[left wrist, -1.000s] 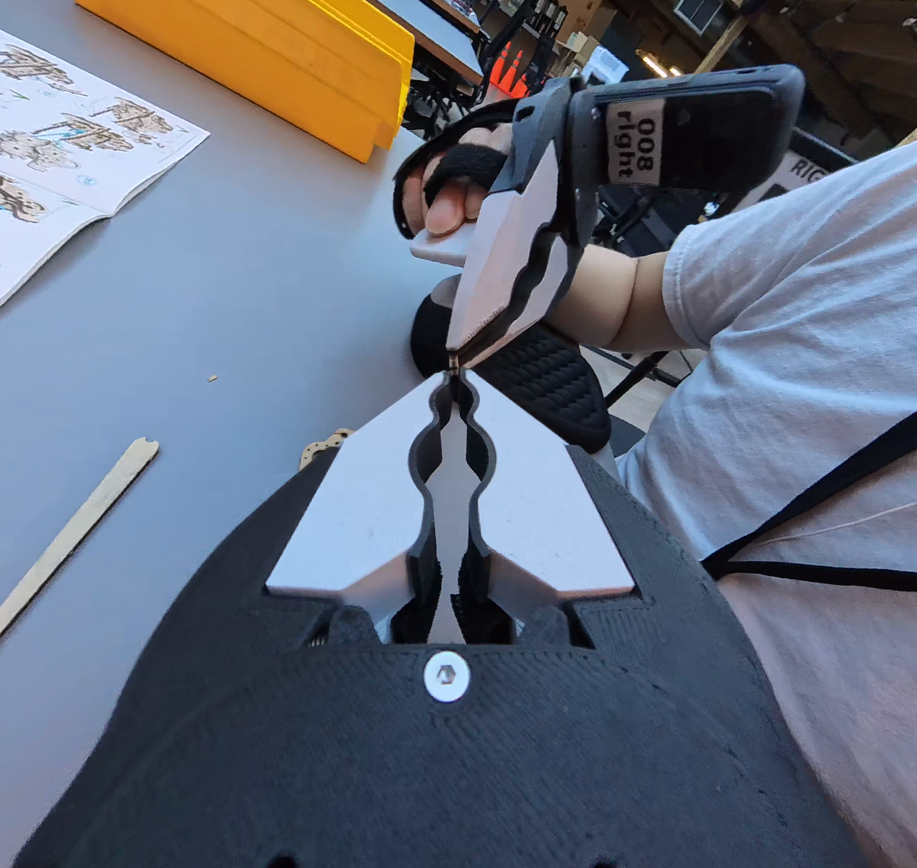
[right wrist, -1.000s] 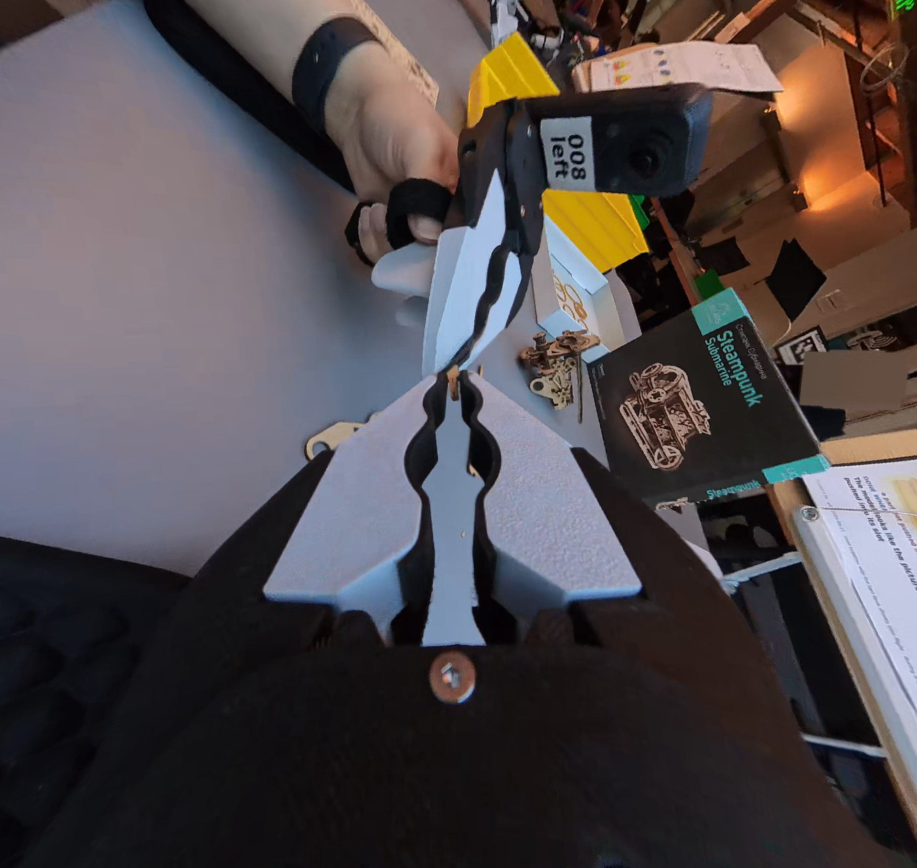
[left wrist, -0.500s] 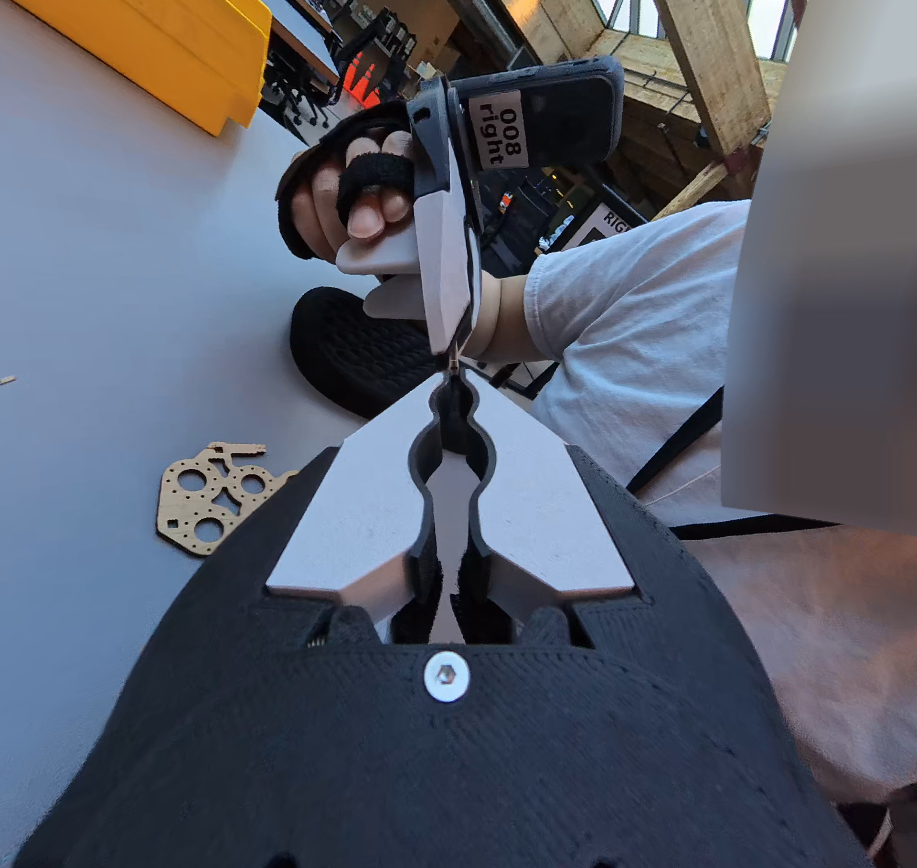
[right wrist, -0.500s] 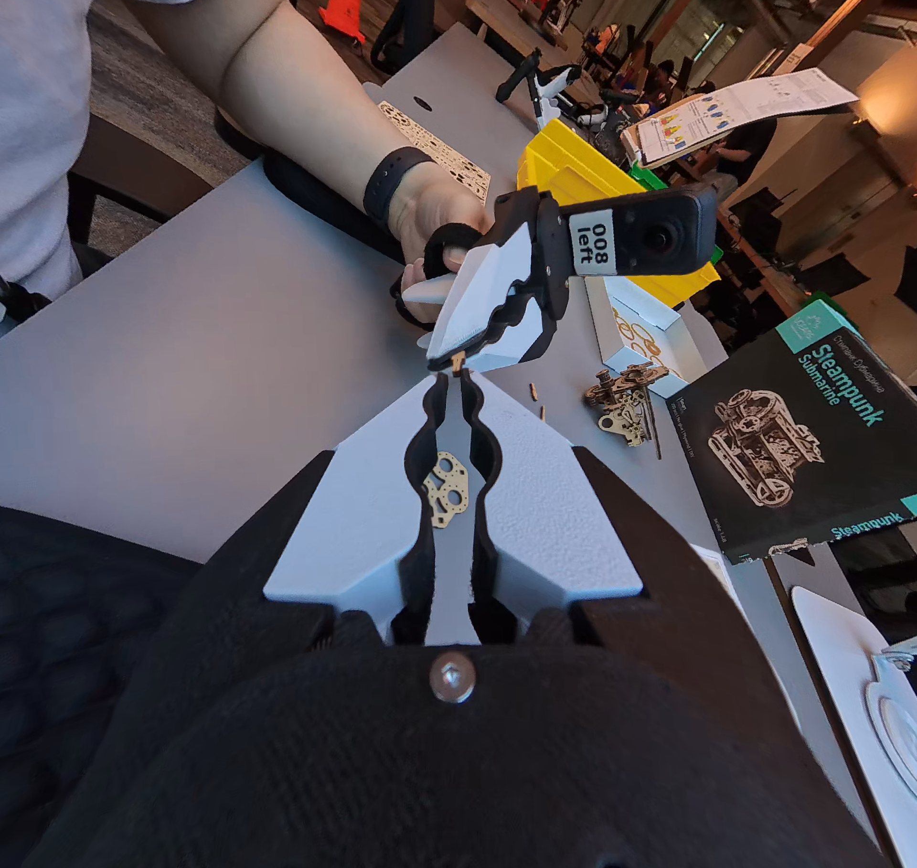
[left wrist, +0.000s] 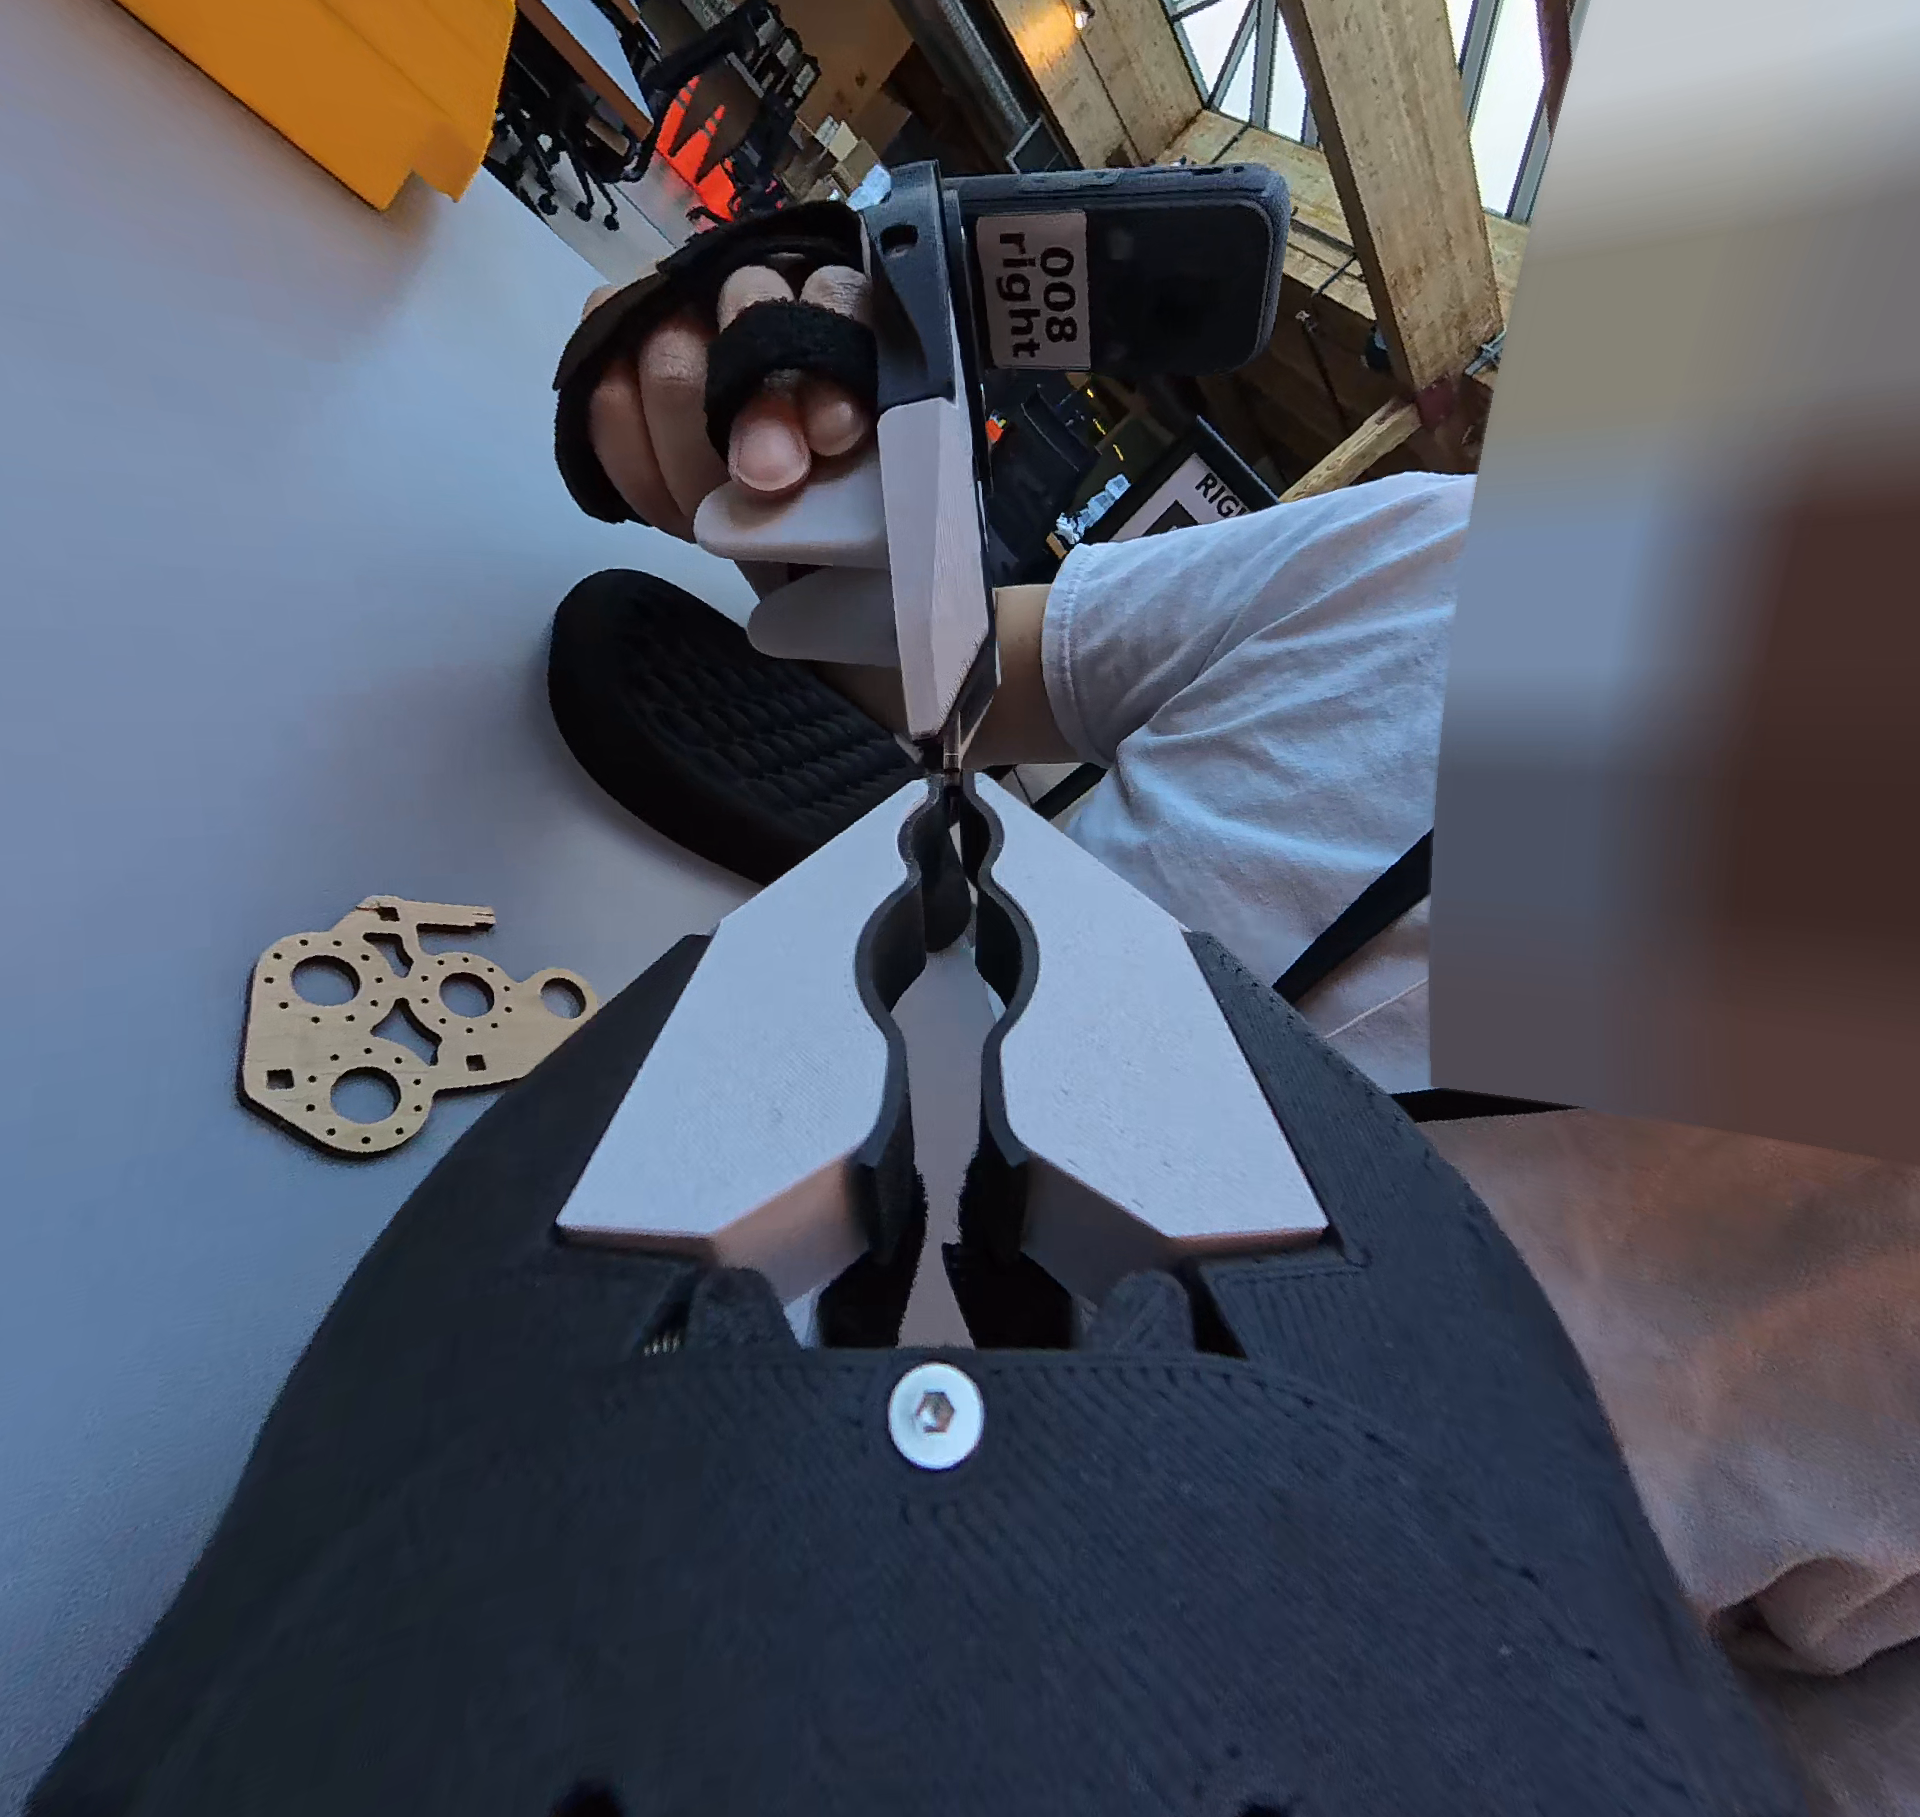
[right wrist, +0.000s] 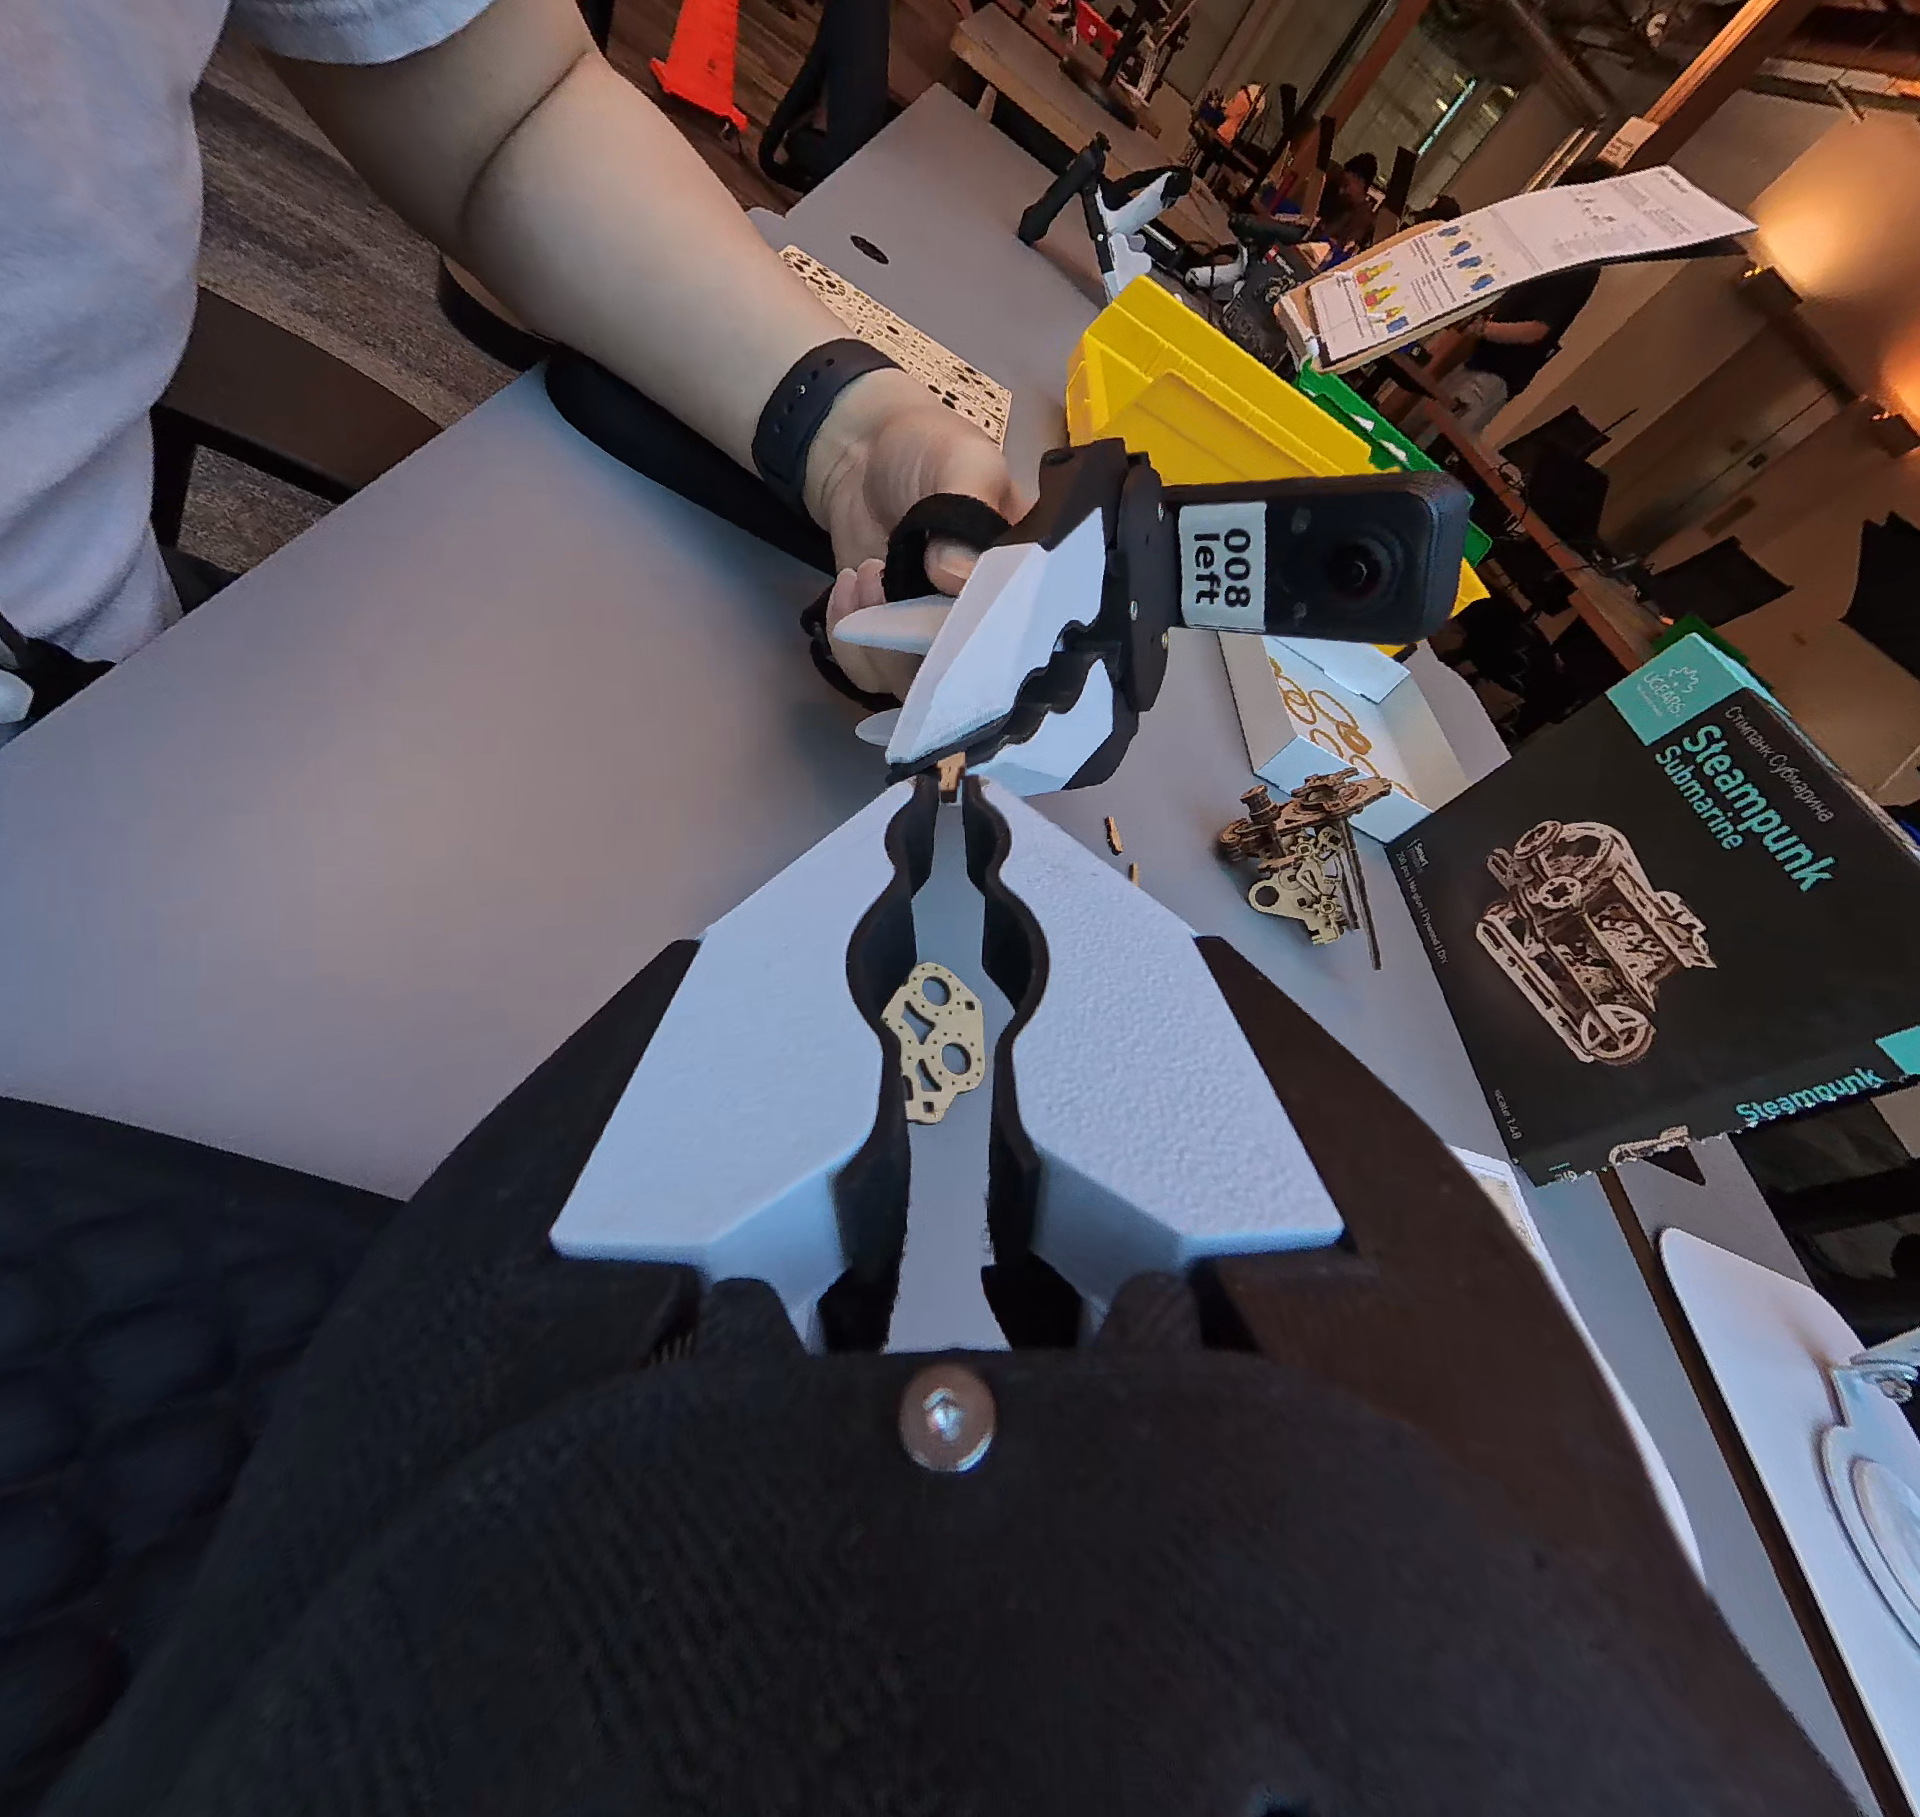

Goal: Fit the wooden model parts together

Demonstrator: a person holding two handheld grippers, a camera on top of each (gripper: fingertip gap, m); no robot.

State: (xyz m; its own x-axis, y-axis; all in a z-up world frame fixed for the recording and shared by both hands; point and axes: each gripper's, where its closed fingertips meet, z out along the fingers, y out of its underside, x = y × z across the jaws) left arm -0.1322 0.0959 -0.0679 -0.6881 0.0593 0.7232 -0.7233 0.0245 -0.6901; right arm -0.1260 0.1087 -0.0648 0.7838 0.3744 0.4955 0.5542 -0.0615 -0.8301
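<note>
Both grippers are meeting tip to tip above the table [right wrist: 416, 780], pinching one tiny wooden peg [right wrist: 950, 773] between them.

I'm keeping the left gripper [left wrist: 940, 793] clamped on the peg's near end while the right gripper [right wrist: 943, 793] is closing on its far end; its long axis is running from one tip to the other. Below the peg, the plate [left wrist: 390, 1024] is lying flat, unfitted, and the half-built model [right wrist: 1299, 858] is sitting beyond it, so I judge most joining is remaining.
</note>
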